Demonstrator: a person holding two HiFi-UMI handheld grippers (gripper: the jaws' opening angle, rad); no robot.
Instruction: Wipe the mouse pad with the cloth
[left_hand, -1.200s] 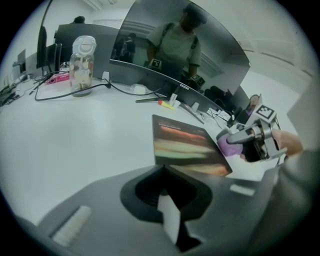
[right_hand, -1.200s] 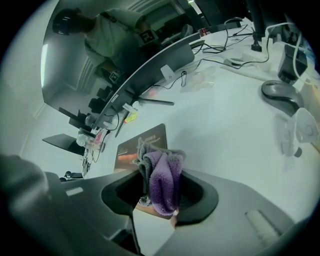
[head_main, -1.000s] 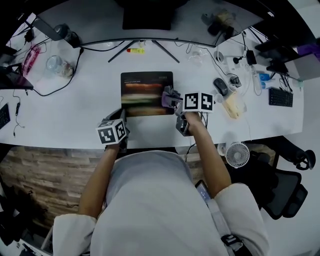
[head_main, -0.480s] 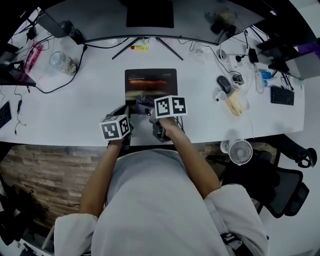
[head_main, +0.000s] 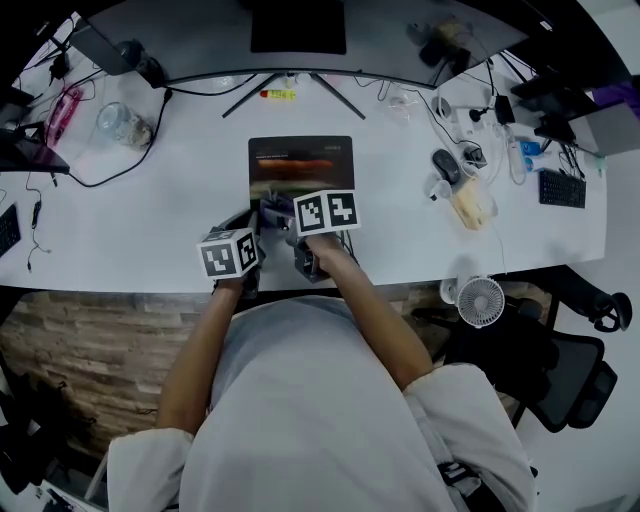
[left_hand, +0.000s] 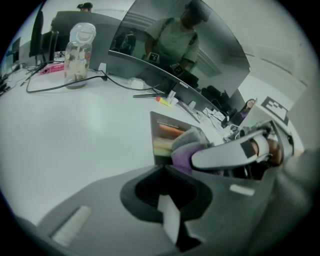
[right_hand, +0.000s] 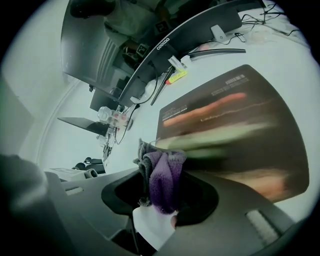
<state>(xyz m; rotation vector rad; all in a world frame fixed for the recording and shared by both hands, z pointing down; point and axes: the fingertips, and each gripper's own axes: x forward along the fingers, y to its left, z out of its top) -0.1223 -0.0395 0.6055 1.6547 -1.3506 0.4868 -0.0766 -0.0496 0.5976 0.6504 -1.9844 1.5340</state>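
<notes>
The dark mouse pad (head_main: 300, 162) with blurred colour bands lies on the white desk (head_main: 150, 220) in front of the monitor. My right gripper (head_main: 290, 222) is over the pad's near left part, shut on a bunched purple and grey cloth (head_main: 275, 211) that touches the pad. In the right gripper view the cloth (right_hand: 162, 177) hangs from that gripper (right_hand: 157, 202) at the pad's (right_hand: 235, 135) near corner. My left gripper (head_main: 245, 235) rests by the pad's near left corner; its view shows it (left_hand: 167, 215) shut and empty, with the cloth (left_hand: 187, 147) and pad (left_hand: 167, 132) just ahead.
A curved monitor on a splayed stand (head_main: 295, 85) borders the far side. A glass jar (head_main: 115, 125) and cables lie at the far left. A mouse (head_main: 447, 167), cups and chargers crowd the right. A small fan (head_main: 482, 303) sits past the desk's near edge.
My right gripper has swept the cloth leftward along the pad's near part, from its right edge to its left side. The left gripper has stayed put.
</notes>
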